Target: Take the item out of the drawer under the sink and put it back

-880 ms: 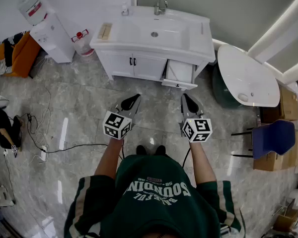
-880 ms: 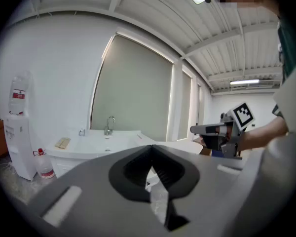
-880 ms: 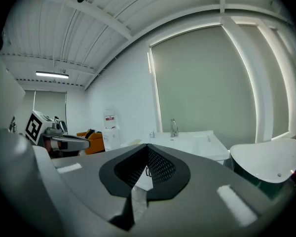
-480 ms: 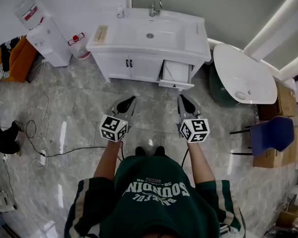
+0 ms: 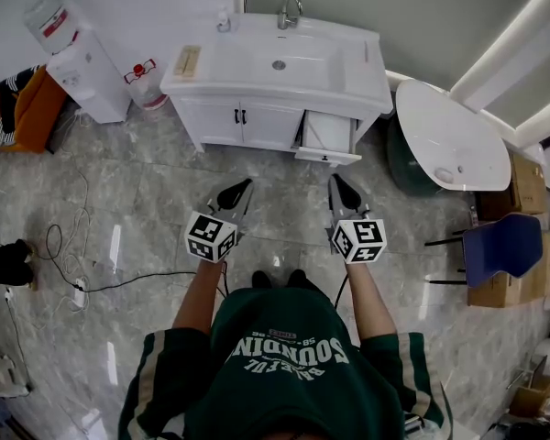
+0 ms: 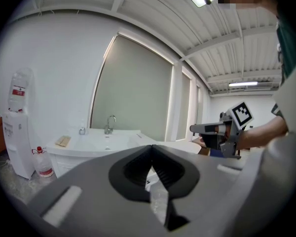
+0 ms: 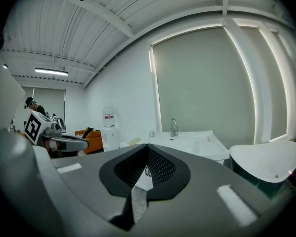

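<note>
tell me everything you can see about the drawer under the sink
The drawer is white, like the vanity cabinet it slides from. It sits at the cabinet's right end, under the countertop, beside two closed doors. It is pulled partly out toward the person, its front panel over the floor. Its inside looks pale; no item can be made out. Nothing touches it.

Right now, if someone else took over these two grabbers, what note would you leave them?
Left gripper: shut, empty.
Right gripper: shut, empty.
Both are held over the floor, short of the cabinet.
Drawer: under the sink, at the cabinet's right end, pulled open. Its contents cannot be made out from here.
Done: the drawer is open.
Left: probably step up, lift the item out, then put it back in. No item is in view outside the drawer.
</note>
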### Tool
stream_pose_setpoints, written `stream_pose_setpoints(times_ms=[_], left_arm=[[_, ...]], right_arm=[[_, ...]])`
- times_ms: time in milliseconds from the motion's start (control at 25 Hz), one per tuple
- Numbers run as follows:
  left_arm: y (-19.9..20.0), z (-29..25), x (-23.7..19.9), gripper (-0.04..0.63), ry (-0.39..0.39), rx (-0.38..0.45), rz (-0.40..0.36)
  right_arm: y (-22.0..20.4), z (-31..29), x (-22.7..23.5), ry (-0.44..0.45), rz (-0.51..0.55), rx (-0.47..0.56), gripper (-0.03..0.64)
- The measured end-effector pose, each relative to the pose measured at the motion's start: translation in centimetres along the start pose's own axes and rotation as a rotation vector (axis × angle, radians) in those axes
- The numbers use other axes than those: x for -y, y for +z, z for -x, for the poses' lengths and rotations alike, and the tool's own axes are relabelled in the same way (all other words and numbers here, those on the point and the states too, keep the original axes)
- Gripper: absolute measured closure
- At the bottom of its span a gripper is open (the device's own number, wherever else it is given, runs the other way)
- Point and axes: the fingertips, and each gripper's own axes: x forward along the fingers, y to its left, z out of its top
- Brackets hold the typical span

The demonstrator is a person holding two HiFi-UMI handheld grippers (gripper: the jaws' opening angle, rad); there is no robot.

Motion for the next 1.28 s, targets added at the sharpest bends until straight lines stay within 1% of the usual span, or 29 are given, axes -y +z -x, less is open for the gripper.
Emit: stream_pose_setpoints(times_ms=[240,400,640,760,1000,1160,1280], left_arm=[[-0.8,0.1,-0.8,0.545,-0.021,-0.019,0.004],[-0.9,-0.5,-1.5,0.545,-0.029,-0.025,0.001],[-1.0,-2.9,-2.7,0.545,-0.036,-0.032,0.001],[-0.7,-4.3,-4.0,0.545,-0.026,-0.034,-0.002],[0.1,-9.2,-7.0,0.545,0.001,-0.037,0.008],[0.6,-13.9,-8.9,0.545,0.014,-0.051,0.027],[1.7,-18.0,-10.4,0.545,0.023,-0.047,0.031]], right_arm=[[-1.6,0.0,-1.3,-0.01,-0.017,-0.019,0.617],[-1.8,-0.4,-1.3,-0.019,-0.028,-0.018,0.617],[-2.3,-2.9,0.6,-0.032,-0.044,-0.026,0.617],[-1.9,-4.9,1.6,-0.028,-0.05,-0.021,0.617],[-1.0,-10.3,4.7,0.003,-0.051,-0.021,0.617],[-0.7,-14.5,8.1,0.018,-0.06,-0.045,0.617],[0.3,-17.9,11.1,0.034,-0.051,-0.058,0.617]])
